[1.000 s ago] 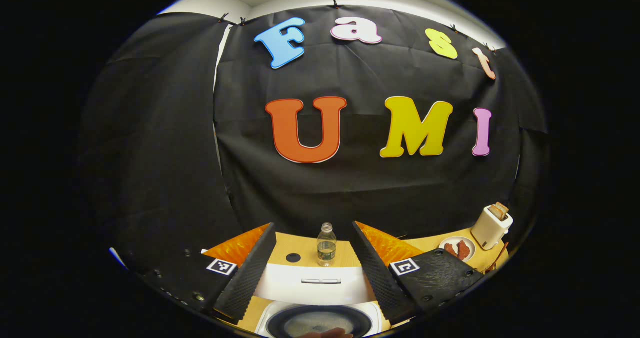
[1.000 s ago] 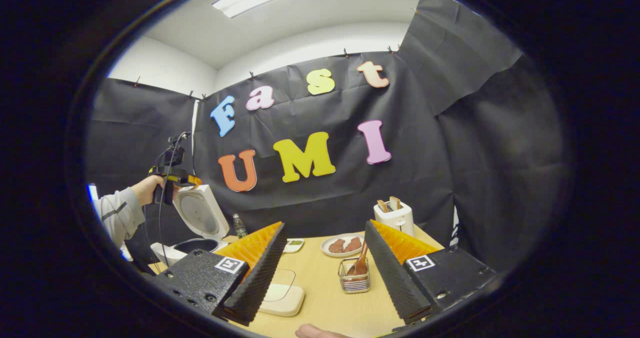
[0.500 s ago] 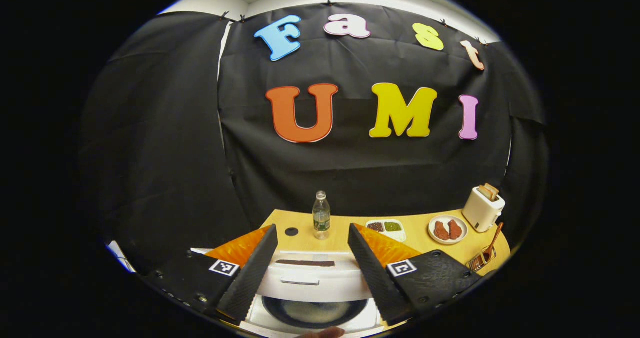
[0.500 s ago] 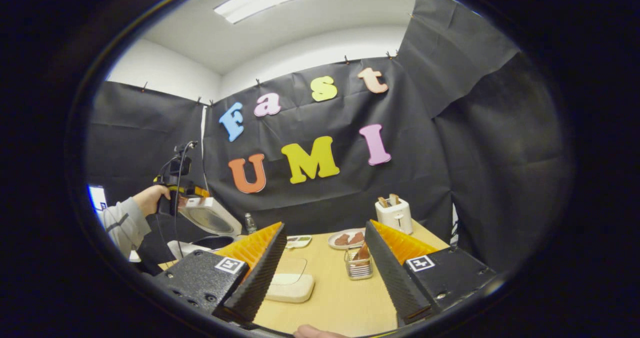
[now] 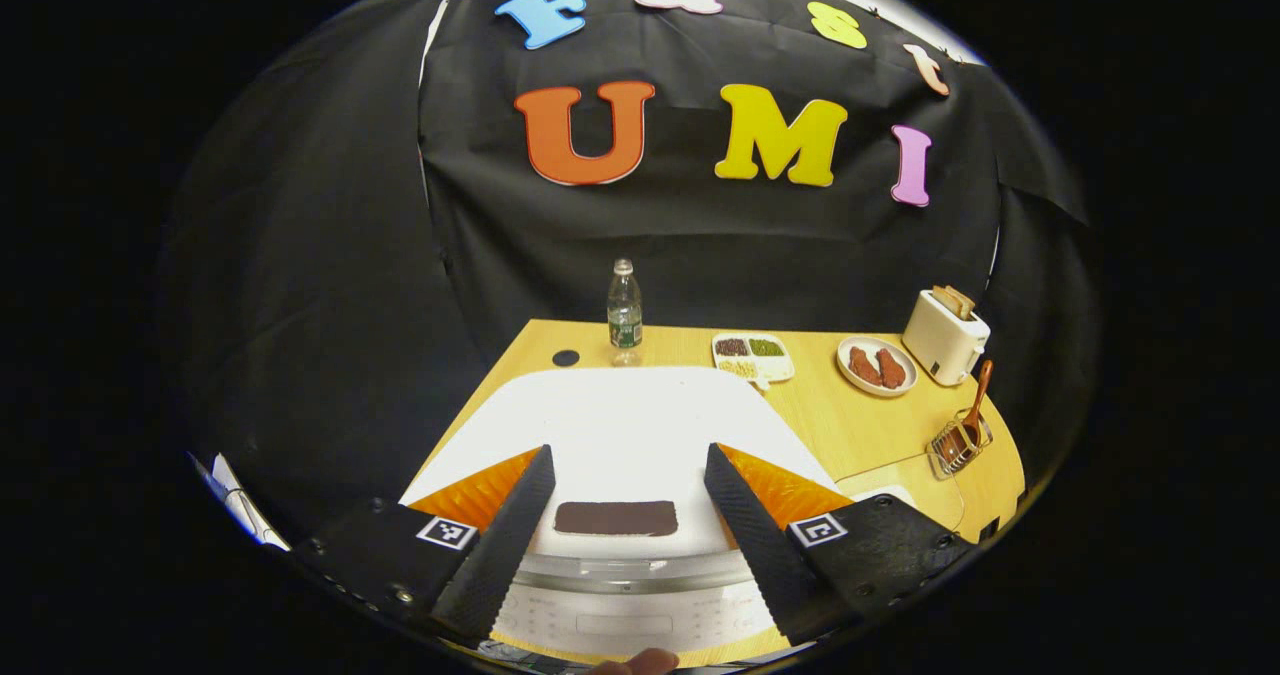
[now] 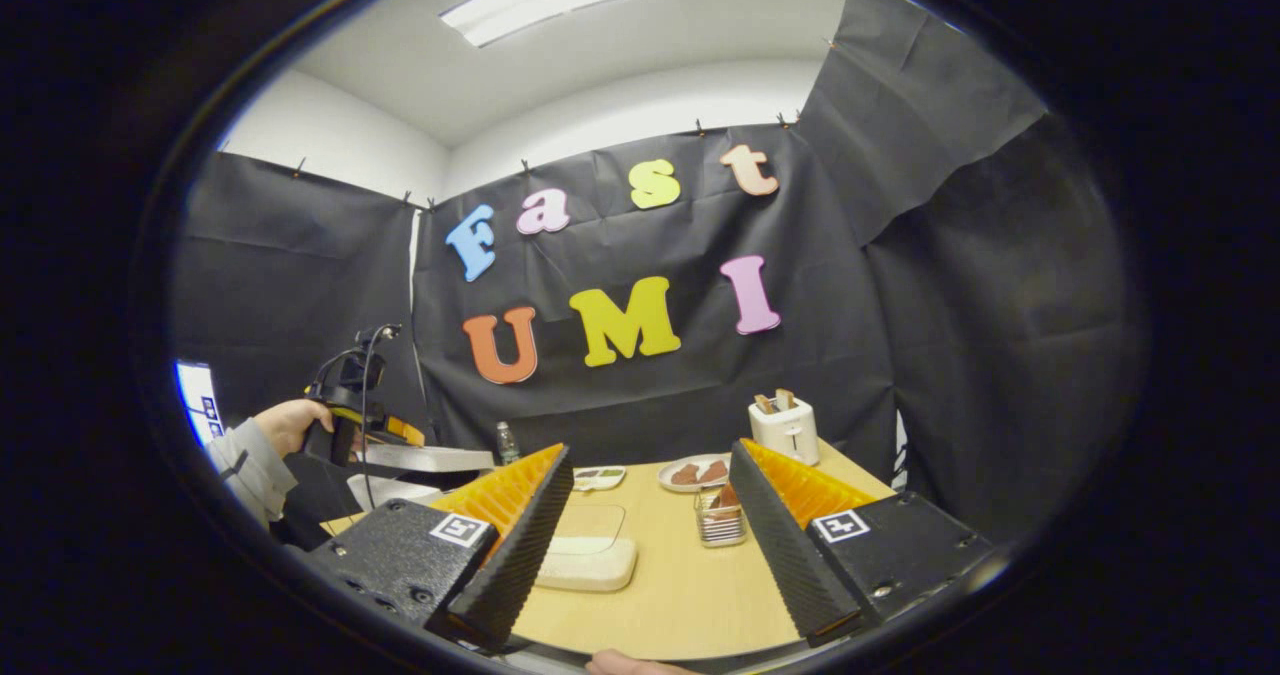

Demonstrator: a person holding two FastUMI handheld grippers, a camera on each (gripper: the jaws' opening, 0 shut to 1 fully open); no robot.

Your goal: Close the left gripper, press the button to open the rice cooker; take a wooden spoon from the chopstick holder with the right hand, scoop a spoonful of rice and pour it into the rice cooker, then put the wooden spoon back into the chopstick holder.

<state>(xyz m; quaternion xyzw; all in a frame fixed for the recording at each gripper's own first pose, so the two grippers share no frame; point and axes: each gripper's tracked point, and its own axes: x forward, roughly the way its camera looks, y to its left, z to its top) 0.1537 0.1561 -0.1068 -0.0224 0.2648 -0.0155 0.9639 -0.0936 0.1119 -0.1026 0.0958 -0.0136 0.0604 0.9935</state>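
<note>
- No readable text on the rice cooker [image 5: 620, 435] front panel; markings too faint.
- Bottle [image 5: 625, 312] label unreadable.
- Square black-and-white coded markers on gripper bodies, no characters.

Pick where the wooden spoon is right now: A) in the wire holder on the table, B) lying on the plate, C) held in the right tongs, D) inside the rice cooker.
A: the spoon stands handle-up in the wire holder on the table; the right tongs are open and hold nothing.
</note>
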